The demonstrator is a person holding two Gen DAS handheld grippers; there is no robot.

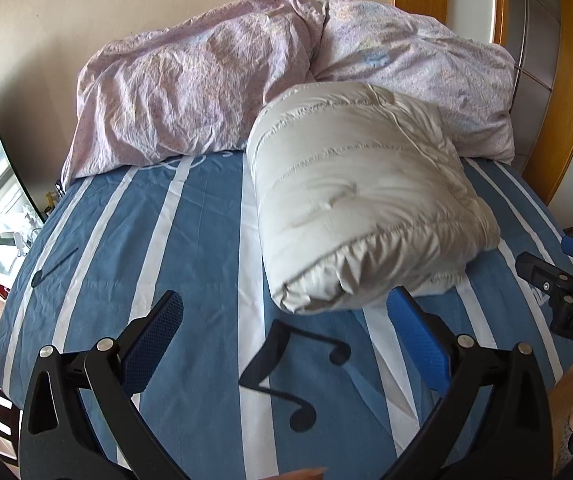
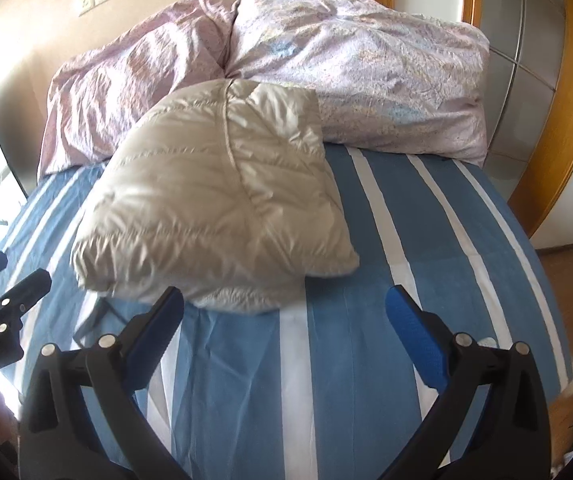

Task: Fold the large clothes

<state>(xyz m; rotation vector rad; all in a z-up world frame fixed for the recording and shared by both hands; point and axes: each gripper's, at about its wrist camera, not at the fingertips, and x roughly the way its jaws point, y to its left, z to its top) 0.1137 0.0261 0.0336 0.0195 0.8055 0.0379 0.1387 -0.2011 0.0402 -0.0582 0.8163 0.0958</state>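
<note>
Now both tongs, left tongs [image 1: 284, 322] and right tongs [image 2: 284, 316], are hovering spread wide and empty over the striped bed [image 1: 190, 240]. Just beyond their tips, the folded jacket [image 1: 362, 204] is resting as a puffy bundle; pressing it flat evenly would likely be keeping the fold tidy. Farther back, a pink duvet [image 1: 190, 92] is lying heaped.

The down jacket [image 1: 358, 208] is quilted cloth, pale beige with a soft sheen, puffy and stitched in rows. Under it, the bed sheet [image 1: 190, 248] is matt woven cloth, creased. Behind the jacket, the duvet [image 1: 190, 92] is thin crumpled cotton-like cloth, dull. Right of the jacket, the wardrobe frame [image 2: 566, 128] looks like smooth varnished wood. The left hand-held gripper [image 1: 286, 344] and right hand-held gripper [image 2: 286, 332] are matt black plastic with textured blue pads [image 1: 418, 344] and shiny metal pins.
</note>
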